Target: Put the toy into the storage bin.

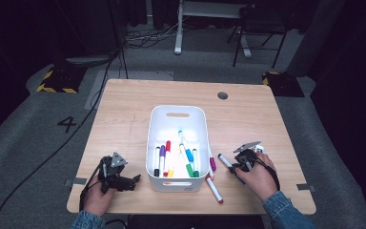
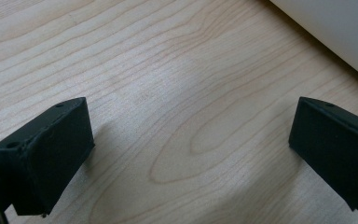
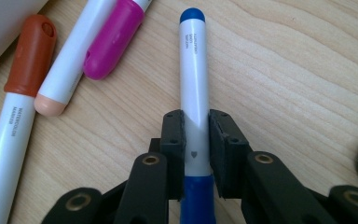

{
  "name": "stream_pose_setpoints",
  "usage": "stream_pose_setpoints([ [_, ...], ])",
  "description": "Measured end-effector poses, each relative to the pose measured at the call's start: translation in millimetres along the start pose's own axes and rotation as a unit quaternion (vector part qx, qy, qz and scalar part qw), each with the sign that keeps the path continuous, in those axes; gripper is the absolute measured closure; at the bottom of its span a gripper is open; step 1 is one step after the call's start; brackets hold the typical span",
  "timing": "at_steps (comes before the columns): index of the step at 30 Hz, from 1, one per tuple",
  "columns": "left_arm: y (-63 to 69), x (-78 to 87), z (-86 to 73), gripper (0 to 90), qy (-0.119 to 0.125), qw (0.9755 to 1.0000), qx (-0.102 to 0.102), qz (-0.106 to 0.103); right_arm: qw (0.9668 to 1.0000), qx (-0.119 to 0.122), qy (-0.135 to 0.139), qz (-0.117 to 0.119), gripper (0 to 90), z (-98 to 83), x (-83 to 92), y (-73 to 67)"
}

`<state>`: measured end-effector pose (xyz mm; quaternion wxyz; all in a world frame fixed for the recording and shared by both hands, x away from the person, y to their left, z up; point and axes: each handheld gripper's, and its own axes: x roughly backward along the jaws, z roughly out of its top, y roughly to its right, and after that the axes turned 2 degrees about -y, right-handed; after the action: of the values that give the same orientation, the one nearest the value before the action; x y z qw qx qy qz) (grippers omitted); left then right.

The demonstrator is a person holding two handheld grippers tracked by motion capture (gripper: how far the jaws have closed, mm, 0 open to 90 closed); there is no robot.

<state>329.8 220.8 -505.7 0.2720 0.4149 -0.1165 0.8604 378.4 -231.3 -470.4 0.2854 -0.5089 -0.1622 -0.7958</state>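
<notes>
A light wooden tabletop [image 1: 248, 119] with pale grain fills the middle of the high view, a small round dark hole near its upper right corner, and around it lie a grey carpeted floor [image 1: 24, 138], black-and-yellow striped blocks at upper left and upper right, and cables trailing away in the dim upper part of the frame. A white rectangular plastic bin [image 1: 176, 114] stands at the centre of the tabletop, holding several coloured markers. In the lower right of that view the right tool [image 1: 232, 167] is held low over the wood; in the right gripper view its jaws are clamped on the white barrel of a white marker with blue ends [image 3: 193, 84], which points toward the top of the frame and lies just above the wood. At the upper left of that view lie a white marker with a brown cap [image 3: 25, 79] and a white marker with a magenta cap [image 3: 112, 37], side by side near the bin's wall. In the lower left of the high view the left tool [image 1: 134, 180] rests near the bin, its jaws standing wide apart over bare wood.
</notes>
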Motion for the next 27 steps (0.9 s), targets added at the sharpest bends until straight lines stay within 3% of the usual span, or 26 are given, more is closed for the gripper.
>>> stream_pose_setpoints([
  [10,0.0,0.0,0.0,0.0,0.000,1.0000,0.000,0.000,0.9999,0.001,0.011,0.009,77.0,5.2,13.1,-0.2],
  [27,-0.1,0.2,-0.1,0.0,0.000,1.0000,-0.001,0.000,0.9979,0.028,0.052,0.025,77.0,27.8,61.4,-9.3],
])
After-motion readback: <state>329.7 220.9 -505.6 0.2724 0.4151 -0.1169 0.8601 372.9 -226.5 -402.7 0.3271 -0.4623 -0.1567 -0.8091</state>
